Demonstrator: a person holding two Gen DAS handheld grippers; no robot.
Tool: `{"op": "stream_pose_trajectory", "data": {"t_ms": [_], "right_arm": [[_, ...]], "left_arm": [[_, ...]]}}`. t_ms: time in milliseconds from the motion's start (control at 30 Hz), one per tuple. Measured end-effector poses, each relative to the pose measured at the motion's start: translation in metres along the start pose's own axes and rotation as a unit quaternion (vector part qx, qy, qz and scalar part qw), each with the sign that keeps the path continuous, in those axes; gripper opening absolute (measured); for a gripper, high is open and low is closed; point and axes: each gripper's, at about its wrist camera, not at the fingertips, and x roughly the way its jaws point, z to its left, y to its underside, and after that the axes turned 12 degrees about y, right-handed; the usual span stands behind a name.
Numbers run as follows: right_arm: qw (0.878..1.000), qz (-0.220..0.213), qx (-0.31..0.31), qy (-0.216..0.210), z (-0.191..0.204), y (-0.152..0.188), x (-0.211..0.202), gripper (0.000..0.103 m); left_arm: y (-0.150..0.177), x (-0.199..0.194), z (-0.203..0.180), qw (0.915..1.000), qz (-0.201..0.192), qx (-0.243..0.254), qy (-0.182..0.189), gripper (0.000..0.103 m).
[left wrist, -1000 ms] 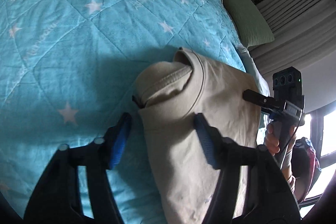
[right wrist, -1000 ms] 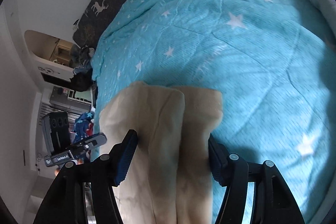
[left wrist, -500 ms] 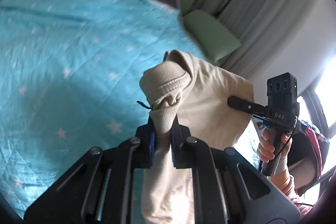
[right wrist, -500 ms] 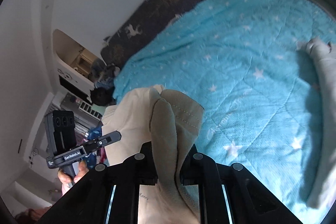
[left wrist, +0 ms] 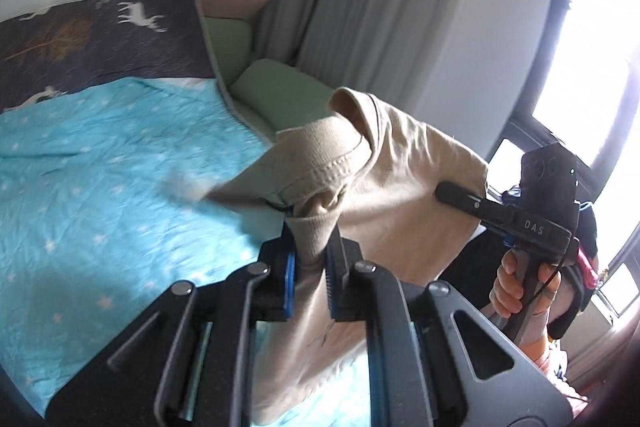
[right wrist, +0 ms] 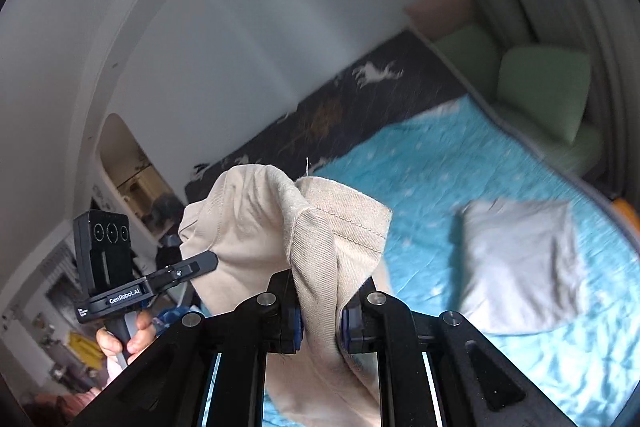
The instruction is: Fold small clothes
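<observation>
above the blue quilt (left wrist: 100, 187) the beige shirt (left wrist: 400, 187) is clamped by left gripper (left wrist: 310, 263) and right gripper (right wrist: 320, 319), both nearly closed. bunched fabric could be dropped or laid down crooked.

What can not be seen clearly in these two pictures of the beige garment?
- Beige garment: lower hem leaves the left wrist view's bottom edge, behind the left gripper.
- Right gripper: bunched cloth hides its pads.
- Grey folded cloth: motion-blurred in the right wrist view, type unclear.
</observation>
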Motion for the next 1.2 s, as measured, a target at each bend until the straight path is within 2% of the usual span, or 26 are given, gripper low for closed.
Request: {"op": "stream_pose_trajectory", "data": {"t_ms": [100, 200, 300, 367, 467, 600, 733, 900, 1067, 1200], "right_arm": [[0.999, -0.025, -0.001, 0.035, -0.011, -0.019, -0.029, 0.012], [0.997, -0.038, 0.006, 0.068, -0.028, -0.038, -0.037, 0.012], [0.994, -0.040, 0.022, 0.095, -0.049, -0.057, -0.028, 0.012], [0.992, -0.028, 0.044, 0.111, -0.066, -0.068, -0.013, 0.012], [0.990, -0.004, 0.073, 0.123, -0.088, -0.078, 0.009, 0.012], [0.989, 0.009, 0.070, 0.127, -0.091, -0.074, 0.022, 0.012], [0.993, 0.003, 0.044, 0.110, -0.078, -0.064, 0.012, 0.012], [0.995, -0.001, 0.032, 0.094, -0.068, -0.058, -0.003, 0.012], [0.997, -0.003, 0.003, 0.079, -0.050, -0.063, -0.006, 0.014], [0.999, 0.031, -0.024, 0.013, -0.021, -0.073, 0.034, 0.016]], "left_arm": [[-0.013, 0.029, -0.017, 0.9998, 0.013, 0.010, 0.011, 0.013], [-0.025, 0.062, -0.023, 0.9994, 0.028, 0.013, 0.015, 0.013], [-0.038, 0.098, -0.013, 0.9982, 0.055, -0.003, 0.023, 0.013], [-0.047, 0.118, -0.003, 0.9964, 0.070, -0.030, 0.038, 0.013], [-0.049, 0.129, 0.008, 0.9947, 0.078, -0.046, 0.048, 0.013], [-0.043, 0.121, 0.012, 0.9947, 0.075, -0.032, 0.062, 0.013], [-0.034, 0.110, 0.010, 0.9912, 0.080, -0.027, 0.102, 0.013], [-0.031, 0.085, -0.011, 0.9869, 0.078, -0.031, 0.138, 0.013], [-0.023, 0.034, -0.025, 0.9887, 0.051, -0.021, 0.140, 0.013], [0.004, -0.023, -0.013, 0.9928, 0.019, -0.038, 0.111, 0.013]]}}
